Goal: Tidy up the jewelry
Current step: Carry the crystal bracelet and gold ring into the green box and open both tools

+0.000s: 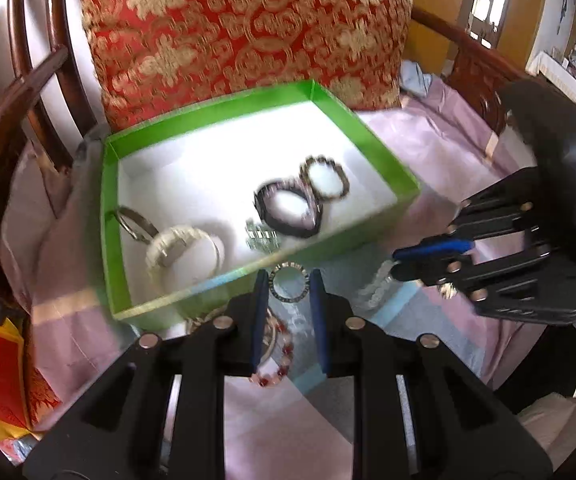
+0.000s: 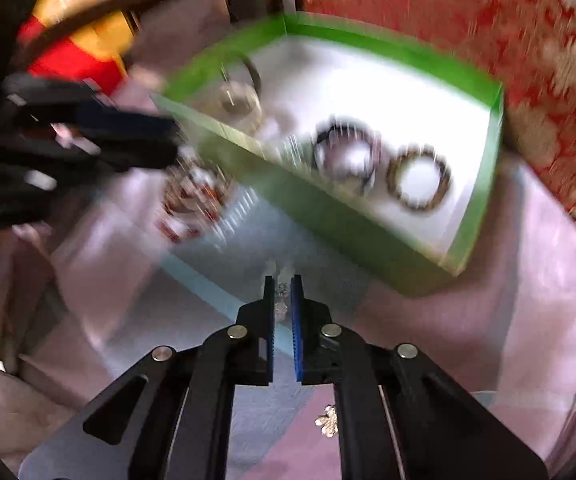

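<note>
A green box (image 1: 109, 216) with a white floor holds several bracelets: dark beaded ones (image 1: 288, 210), a brown beaded one (image 1: 325, 178) and a pale bangle (image 1: 183, 254). My left gripper (image 1: 288, 280) sits just in front of the box's near wall, its blue pads closed on a small dark-rimmed ring bracelet (image 1: 273, 286). A red-beaded bracelet (image 1: 277, 374) lies on the cloth beneath it. My right gripper (image 2: 282, 284) hovers over the cloth in front of the box, nearly shut on a clear crystal bracelet (image 2: 281, 292). Both views are blurred by motion.
The box (image 2: 368, 236) rests on a pink and pale blue cloth (image 1: 428, 320) spread over a wooden seat. A red and gold cushion (image 1: 243, 28) stands right behind it. A small gold flower piece (image 2: 328, 420) lies on the cloth under my right gripper. Wooden rails (image 1: 27, 80) close the left side.
</note>
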Action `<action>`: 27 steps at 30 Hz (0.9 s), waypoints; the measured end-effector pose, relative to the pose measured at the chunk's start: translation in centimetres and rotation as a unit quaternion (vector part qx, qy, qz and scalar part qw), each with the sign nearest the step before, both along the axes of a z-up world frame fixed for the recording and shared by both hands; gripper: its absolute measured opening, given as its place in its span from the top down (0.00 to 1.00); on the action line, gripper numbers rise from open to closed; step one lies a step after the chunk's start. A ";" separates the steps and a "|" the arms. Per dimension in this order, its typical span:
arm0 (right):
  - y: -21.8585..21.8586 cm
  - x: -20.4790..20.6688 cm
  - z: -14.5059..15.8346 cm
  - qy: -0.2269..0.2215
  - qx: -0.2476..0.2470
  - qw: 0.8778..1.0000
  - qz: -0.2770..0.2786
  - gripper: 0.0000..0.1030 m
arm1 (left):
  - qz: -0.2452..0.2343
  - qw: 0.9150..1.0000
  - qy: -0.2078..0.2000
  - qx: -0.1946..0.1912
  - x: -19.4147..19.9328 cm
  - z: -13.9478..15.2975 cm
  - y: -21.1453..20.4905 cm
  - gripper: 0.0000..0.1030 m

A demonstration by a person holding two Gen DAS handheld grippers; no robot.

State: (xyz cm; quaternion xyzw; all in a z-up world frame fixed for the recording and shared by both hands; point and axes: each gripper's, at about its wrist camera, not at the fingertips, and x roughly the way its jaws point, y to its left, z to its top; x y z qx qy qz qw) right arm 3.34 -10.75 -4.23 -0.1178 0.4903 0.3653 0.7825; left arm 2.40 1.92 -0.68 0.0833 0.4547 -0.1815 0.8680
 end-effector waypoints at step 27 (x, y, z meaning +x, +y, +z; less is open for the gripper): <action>-5.5 0.0 2.0 0.015 -0.027 0.997 -0.068 0.56 | 0.009 0.998 0.053 0.030 -1.2 -2.8 0.5 0.52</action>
